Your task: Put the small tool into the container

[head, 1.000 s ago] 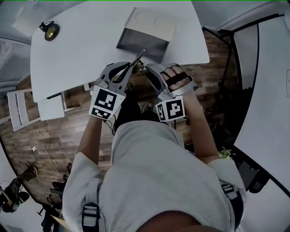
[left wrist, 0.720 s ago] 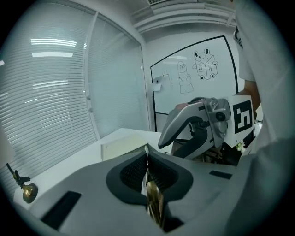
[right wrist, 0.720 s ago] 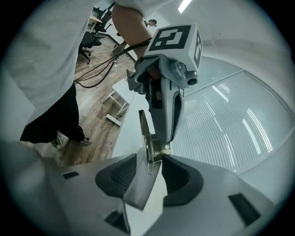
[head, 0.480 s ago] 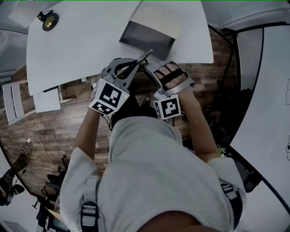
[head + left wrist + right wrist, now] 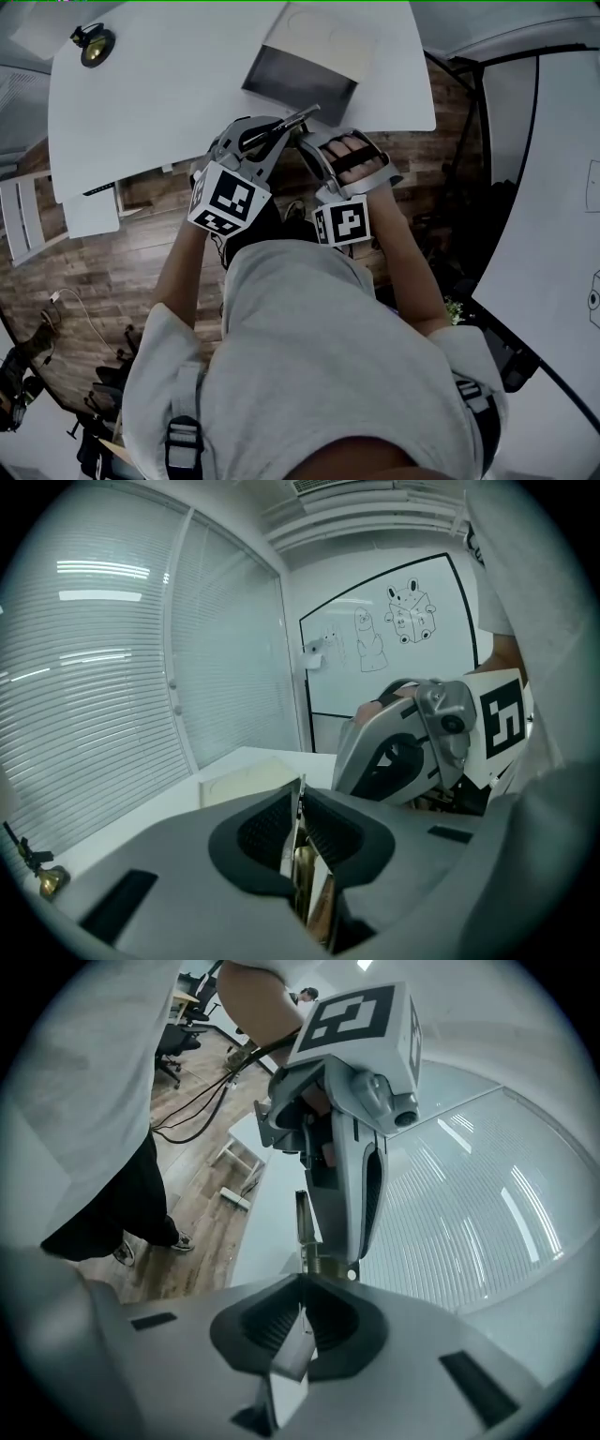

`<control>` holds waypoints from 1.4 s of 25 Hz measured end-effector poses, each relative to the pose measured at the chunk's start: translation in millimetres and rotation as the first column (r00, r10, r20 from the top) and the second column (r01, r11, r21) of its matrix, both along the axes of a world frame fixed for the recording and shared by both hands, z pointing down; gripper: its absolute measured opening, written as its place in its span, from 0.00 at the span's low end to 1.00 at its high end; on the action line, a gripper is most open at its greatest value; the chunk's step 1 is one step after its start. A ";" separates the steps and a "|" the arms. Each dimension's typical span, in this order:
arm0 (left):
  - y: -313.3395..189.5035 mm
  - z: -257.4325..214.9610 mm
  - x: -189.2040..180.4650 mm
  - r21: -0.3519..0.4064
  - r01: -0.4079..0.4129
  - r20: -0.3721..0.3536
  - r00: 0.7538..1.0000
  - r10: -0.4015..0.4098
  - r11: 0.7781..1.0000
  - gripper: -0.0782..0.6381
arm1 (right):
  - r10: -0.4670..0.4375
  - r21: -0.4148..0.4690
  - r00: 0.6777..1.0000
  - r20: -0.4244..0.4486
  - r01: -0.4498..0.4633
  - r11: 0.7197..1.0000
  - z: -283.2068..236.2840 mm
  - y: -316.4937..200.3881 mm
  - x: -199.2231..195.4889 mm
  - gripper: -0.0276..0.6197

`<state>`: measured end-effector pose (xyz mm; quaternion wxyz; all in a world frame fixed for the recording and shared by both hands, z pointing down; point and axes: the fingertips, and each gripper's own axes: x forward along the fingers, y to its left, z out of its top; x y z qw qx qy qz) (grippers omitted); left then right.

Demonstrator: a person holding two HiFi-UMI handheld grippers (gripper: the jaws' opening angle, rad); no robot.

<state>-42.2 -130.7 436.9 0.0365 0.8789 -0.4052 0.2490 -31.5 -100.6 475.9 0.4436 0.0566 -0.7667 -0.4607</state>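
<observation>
Nearest the person, the right gripper (image 5: pixel 300 1312) has gone from wide apart a second ago to nearly together. Its jaws are closing on one thin metal end of the small tool (image 5: pixel 298 116), and the pads look to be on it. Just beyond, the left gripper (image 5: pixel 298 803) is pinched on the tool's other part, so both tongs now carry it. The tool also lies flatter than before. My reading is a handover or a two-handed steadying, with the drop not yet made.

The tool hangs in the air over the near edge of the worktop (image 5: pixel 169 103), just short of the grey container (image 5: pixel 298 92), which stands open at that edge. Only the container's near wall lies in the way. A small brass object (image 5: pixel 94 42) sits well apart at the far left corner.
</observation>
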 end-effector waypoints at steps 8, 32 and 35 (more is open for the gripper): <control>-5.3 -15.0 -15.4 -0.037 0.060 -0.187 0.980 -0.066 0.998 0.24 | 0.201 -0.046 0.979 0.026 -0.199 0.979 -8.0 -18.3 16.1 0.10; -40.3 64.6 -106.4 -0.208 0.394 -0.255 0.862 -0.439 0.895 0.14 | 0.576 -0.125 0.817 -0.012 -0.573 0.810 19.5 -84.1 3.1 0.10; -44.4 72.6 -109.2 -0.228 0.380 -0.253 0.866 -0.432 0.896 0.14 | 0.590 -0.126 0.807 -0.031 -0.589 0.799 31.0 -92.0 -0.4 0.10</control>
